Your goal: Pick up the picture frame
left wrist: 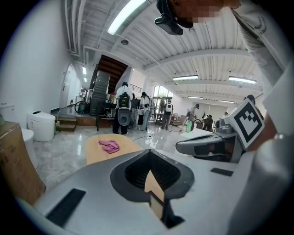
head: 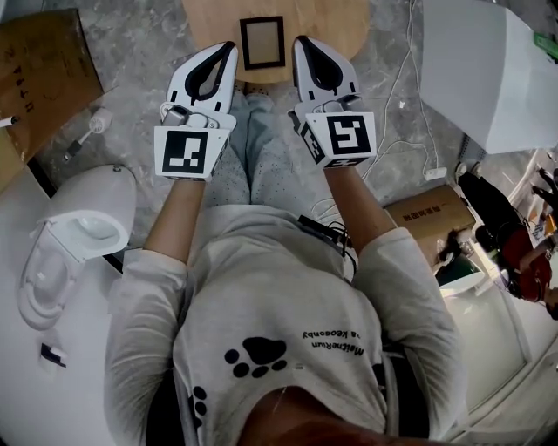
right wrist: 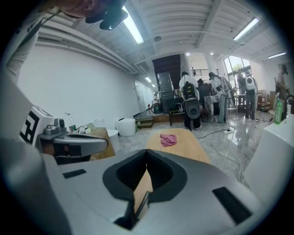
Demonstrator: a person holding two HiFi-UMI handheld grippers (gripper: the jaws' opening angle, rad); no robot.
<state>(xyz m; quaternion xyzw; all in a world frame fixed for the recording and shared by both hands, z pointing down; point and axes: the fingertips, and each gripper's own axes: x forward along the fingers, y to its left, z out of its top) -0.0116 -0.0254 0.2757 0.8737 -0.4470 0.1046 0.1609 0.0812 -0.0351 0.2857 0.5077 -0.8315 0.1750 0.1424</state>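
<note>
The picture frame [head: 261,42], dark-edged with a pale middle, lies flat on the near edge of the round wooden table [head: 340,22]. My left gripper [head: 228,46] hovers just left of the frame and my right gripper [head: 302,42] just right of it. Both point toward the table. Each has its jaws shut with nothing held. In the left gripper view the left gripper [left wrist: 149,152] shows closed tips over the table [left wrist: 98,151]. The right gripper [right wrist: 147,151] looks the same in its own view, above the table [right wrist: 183,144].
A pink cloth [left wrist: 109,146] lies further back on the table, also the pink cloth [right wrist: 168,139]. A white toilet [head: 78,226] and a cardboard box [head: 44,70] stand at left. A white block [head: 488,61], cables and another box [head: 427,213] are at right. People stand far off.
</note>
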